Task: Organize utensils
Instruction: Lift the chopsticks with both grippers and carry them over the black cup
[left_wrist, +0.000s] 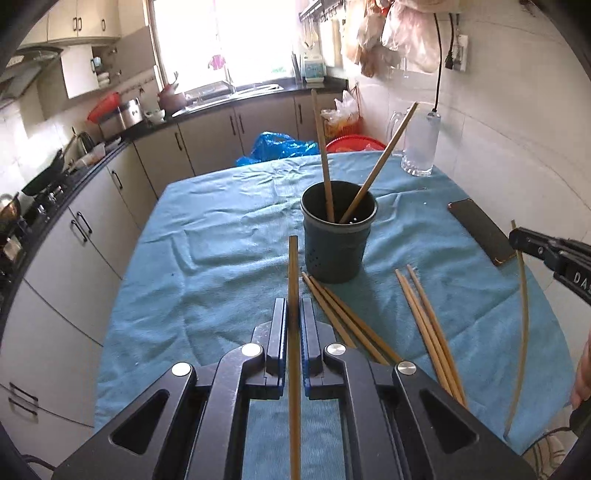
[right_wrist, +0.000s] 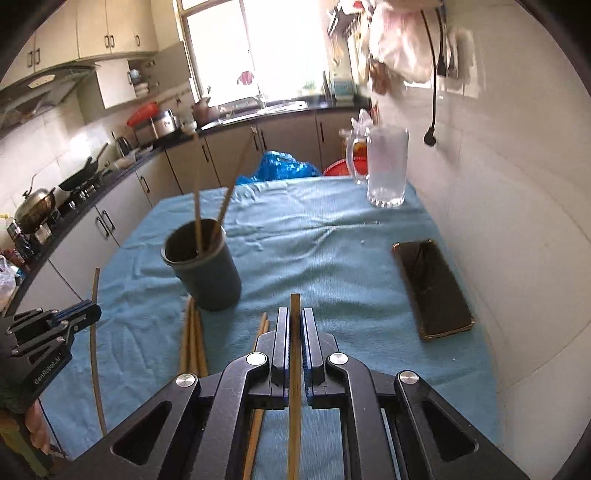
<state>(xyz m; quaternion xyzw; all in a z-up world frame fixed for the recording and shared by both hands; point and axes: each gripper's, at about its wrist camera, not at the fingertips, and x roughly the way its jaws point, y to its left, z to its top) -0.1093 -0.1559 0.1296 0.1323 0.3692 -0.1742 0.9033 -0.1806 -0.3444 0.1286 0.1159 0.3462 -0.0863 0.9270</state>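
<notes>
Both grippers (left_wrist: 294, 314) (right_wrist: 294, 325) clamping chopsticks (left_wrist: 293, 280) (right_wrist: 295, 314), dark holder (left_wrist: 338, 236) ahead, phone (right_wrist: 432, 288) aside.

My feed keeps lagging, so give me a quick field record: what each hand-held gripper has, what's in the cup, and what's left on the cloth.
left hand-held gripper: shut on one chopstick
right hand-held gripper: shut on one chopstick
cup: upright on the blue cloth, two chopsticks standing in it
loose chopsticks: two groups lying on the cloth near the cup
phone: flat on the cloth, right side
glass mug: far corner
</notes>
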